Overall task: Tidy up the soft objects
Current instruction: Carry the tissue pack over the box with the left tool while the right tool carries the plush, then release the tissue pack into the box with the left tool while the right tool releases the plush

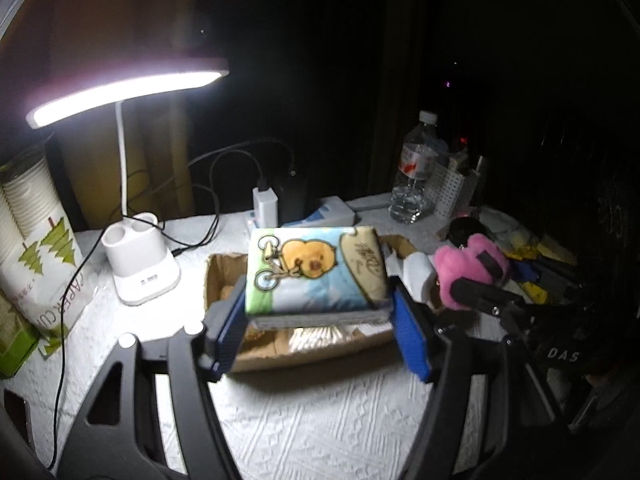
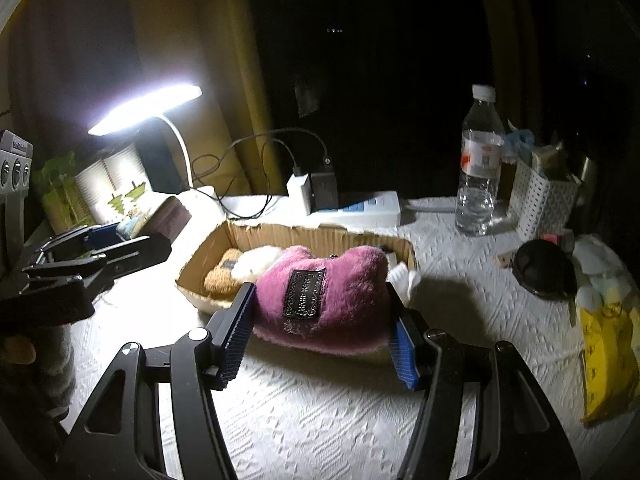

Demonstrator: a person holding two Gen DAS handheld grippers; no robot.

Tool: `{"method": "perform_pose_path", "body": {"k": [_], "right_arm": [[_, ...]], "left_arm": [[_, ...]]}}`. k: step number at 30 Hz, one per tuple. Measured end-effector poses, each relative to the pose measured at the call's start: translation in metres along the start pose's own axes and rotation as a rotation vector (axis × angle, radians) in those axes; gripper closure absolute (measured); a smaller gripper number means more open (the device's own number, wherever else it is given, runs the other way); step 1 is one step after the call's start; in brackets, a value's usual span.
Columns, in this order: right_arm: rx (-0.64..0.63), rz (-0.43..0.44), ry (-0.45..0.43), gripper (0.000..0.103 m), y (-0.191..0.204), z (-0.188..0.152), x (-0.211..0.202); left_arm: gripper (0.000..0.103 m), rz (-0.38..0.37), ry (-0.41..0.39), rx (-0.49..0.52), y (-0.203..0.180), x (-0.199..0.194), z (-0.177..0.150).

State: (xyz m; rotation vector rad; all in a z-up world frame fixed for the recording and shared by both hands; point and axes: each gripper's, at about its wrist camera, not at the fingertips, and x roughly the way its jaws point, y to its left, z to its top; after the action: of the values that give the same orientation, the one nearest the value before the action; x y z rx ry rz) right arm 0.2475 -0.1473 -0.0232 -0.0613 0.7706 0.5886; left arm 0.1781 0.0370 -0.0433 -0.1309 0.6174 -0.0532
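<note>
My left gripper (image 1: pixel 318 312) is shut on a tissue pack (image 1: pixel 316 268) printed with a cartoon bear, held above the shallow cardboard box (image 1: pixel 218 276). My right gripper (image 2: pixel 322 320) is shut on a pink plush pouch (image 2: pixel 324 292) with a black label, held over the box's near edge (image 2: pixel 208 248). In the box lie a tan soft item (image 2: pixel 220 280) and a white plush piece (image 2: pixel 256 262). The pink pouch also shows at the right in the left wrist view (image 1: pixel 472 272); the left gripper with the tissue pack shows at the left in the right wrist view (image 2: pixel 120 236).
A lit desk lamp (image 1: pixel 140 264) stands left of the box beside a sleeve of paper cups (image 1: pixel 36 236). A charger and cables (image 1: pixel 264 204) lie behind. A water bottle (image 2: pixel 478 168), white basket (image 2: pixel 540 200), black round object (image 2: pixel 544 272) and yellow packet (image 2: pixel 608 356) sit right.
</note>
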Motion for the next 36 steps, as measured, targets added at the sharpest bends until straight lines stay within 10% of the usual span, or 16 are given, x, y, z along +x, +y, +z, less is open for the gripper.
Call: {"method": "perform_pose_path", "body": {"k": [36], "right_arm": [[0.02,0.026,0.185,0.038,-0.003,-0.017,0.117]], "left_arm": [[0.033,0.023,0.241,-0.057,0.031,0.11,-0.044]]}}
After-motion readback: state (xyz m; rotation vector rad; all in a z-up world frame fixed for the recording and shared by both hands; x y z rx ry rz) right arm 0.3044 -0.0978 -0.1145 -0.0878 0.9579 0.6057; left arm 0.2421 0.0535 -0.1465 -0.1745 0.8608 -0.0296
